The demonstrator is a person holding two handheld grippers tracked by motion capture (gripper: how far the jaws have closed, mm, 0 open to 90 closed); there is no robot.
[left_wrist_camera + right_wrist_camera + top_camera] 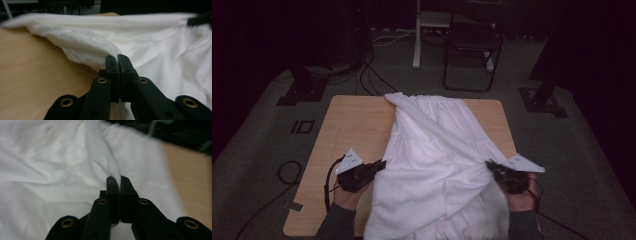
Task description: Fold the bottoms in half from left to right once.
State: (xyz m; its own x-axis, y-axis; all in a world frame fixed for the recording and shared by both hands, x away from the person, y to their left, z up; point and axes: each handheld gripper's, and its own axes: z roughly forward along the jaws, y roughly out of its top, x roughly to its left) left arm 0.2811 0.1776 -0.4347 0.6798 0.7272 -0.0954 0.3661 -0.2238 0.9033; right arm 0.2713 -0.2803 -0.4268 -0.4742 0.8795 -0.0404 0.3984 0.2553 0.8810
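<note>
Now we see a white garment (432,165) spread across the wooden table (352,125), its near end hanging over the front edge. Our left gripper (379,165) pinches the garment's left edge between clenched jaws, and our right gripper (490,166) clamps a fold at its right edge.

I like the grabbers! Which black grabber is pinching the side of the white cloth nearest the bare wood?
The left black two-jaw gripper: wide bare tan wooden table lies beside it. The right gripper pinches the white cloth garment opposite.
</note>
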